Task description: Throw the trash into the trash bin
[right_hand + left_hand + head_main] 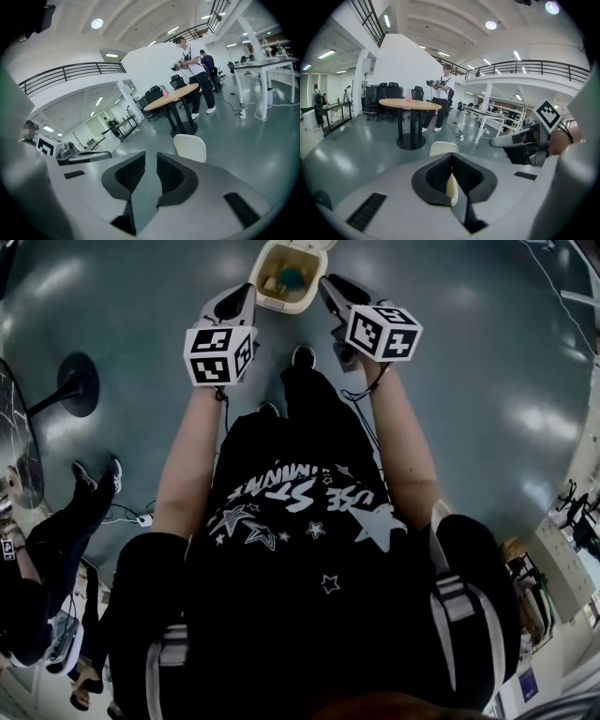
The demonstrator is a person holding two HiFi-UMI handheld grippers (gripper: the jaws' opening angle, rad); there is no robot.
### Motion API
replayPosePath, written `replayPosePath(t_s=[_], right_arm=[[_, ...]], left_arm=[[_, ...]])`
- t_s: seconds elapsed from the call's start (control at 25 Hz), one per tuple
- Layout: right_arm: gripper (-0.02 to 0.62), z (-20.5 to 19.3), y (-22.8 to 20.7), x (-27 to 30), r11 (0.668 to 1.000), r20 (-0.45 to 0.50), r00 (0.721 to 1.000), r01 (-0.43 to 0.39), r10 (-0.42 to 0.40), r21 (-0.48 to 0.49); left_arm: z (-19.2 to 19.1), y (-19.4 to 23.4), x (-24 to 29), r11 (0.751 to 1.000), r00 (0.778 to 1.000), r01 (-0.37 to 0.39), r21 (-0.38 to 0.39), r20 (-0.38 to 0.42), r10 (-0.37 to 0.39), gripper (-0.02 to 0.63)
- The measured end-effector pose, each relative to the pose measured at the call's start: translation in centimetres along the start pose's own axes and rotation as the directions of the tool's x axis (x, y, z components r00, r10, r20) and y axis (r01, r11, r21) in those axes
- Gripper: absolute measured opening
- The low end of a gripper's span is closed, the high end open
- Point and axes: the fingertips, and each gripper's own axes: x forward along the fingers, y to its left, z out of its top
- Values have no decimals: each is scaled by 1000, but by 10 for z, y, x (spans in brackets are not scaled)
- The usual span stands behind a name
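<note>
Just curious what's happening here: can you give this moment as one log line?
left gripper: shut, empty | right gripper: slightly open, empty | bin: open, trash inside

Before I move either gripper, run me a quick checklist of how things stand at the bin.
1. Trash bin open: ok.
2. Trash inside the bin: ok, a teal piece shows.
3. Right gripper empty: ok, fingers slightly apart, only floor between.
4. Left gripper empty: cannot tell; fingers meet at the tips, and a pale sliver shows between them.
5. Bystander away from the bin: ok.
</note>
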Motion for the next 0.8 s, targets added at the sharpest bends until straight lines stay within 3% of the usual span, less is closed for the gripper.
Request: replayPosePath(t_s=[0.36, 0.8], right_arm=[[83, -3, 35, -45, 1000, 101, 995, 12, -10, -18], [77, -10, 78, -88, 998, 149, 989, 5, 5, -69]], left_arm=[[19, -27, -55, 997, 994, 66, 32, 88, -68, 11], [32, -41, -124, 996, 981, 71, 51, 177, -79, 11]])
